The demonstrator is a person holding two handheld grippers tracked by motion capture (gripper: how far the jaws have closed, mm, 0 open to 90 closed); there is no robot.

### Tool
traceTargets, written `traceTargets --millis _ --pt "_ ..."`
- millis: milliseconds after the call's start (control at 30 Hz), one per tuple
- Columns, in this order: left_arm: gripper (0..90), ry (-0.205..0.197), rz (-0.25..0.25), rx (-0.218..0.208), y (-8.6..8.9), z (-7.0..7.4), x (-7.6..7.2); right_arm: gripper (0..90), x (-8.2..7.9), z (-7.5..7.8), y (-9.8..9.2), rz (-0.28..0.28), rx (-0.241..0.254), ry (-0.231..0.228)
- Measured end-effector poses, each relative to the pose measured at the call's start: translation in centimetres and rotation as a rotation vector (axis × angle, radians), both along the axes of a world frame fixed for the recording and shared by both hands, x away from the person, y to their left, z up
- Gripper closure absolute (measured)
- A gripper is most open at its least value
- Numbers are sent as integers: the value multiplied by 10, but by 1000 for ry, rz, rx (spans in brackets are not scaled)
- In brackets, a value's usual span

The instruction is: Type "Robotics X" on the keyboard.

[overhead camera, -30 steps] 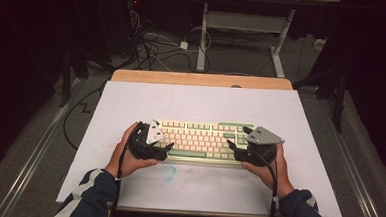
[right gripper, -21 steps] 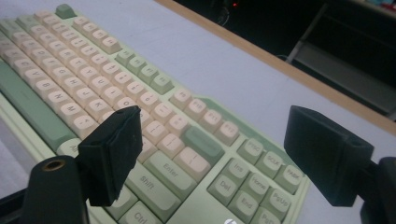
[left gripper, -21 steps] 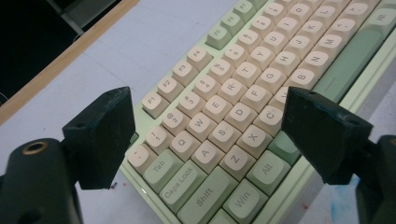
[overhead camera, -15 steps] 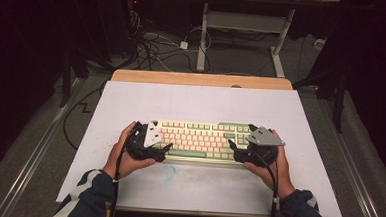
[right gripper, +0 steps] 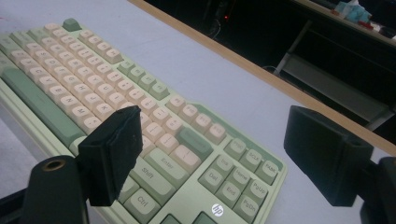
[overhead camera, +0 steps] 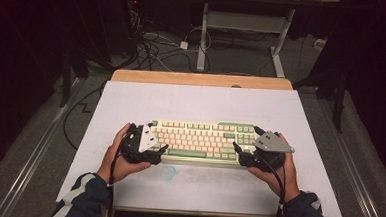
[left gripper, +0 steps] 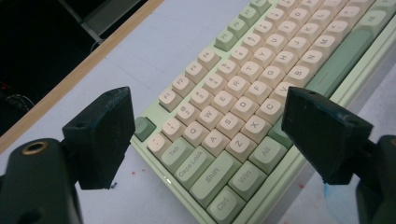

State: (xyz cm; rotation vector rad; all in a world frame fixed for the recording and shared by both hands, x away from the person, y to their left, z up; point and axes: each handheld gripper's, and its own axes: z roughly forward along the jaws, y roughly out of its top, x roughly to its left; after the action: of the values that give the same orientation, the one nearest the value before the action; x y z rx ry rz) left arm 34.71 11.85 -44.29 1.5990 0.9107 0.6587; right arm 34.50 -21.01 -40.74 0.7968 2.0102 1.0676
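Green and cream keyboard lies flat on the white worktop, lower middle of the high view, long side running left to right. Left tool sits at the keyboard's left end, held by the left hand; right tool at the right end, held by the right hand. Left gripper view: left tool spread wide, one jaw lower left over bare worktop, the other at the right edge of the frame above the near rim of the keyboard; the Tab, Caps Lock, Shift and Ctrl corner shows between them, no pad pressing on it. Right gripper view: right tool spread wide, its jaws have just been opening, left jaw over the keys by Shift and Enter, right jaw over bare worktop past the end of the keyboard; the arrow and Del cluster and the logo corner lie between the jaws, not pinched. Striped sleeves at the bottom of the high view.
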Motion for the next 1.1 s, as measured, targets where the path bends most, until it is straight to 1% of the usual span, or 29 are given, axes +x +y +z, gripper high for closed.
traceTargets --millis 167,500,533,633,767,967,1033,1100 --pt "161 -7 1 3 4 1 -5 209 -5 2 -2 -4 -11 -13" --pt "161 -14 0 22 9 0 -14 212 -16 2 -11 -7 -29 -20" --pt "161 -14 -4 18 9 1 -15 213 -16 2 -11 -6 -31 -19" --pt "161 -21 -1 25 11 0 -18 213 -19 1 -13 -7 -36 -20" --pt "161 -22 2 21 14 0 -20 213 -24 0 -16 -9 -47 -22" --pt "161 -22 6 30 20 -4 -24 213 -30 -2 -22 -16 -67 -29" --pt "161 -21 8 29 22 -5 -25 213 -31 -3 -24 -21 -70 -27" --pt "161 -21 9 39 23 -8 -26 212 -33 -4 -27 -22 -66 -24"
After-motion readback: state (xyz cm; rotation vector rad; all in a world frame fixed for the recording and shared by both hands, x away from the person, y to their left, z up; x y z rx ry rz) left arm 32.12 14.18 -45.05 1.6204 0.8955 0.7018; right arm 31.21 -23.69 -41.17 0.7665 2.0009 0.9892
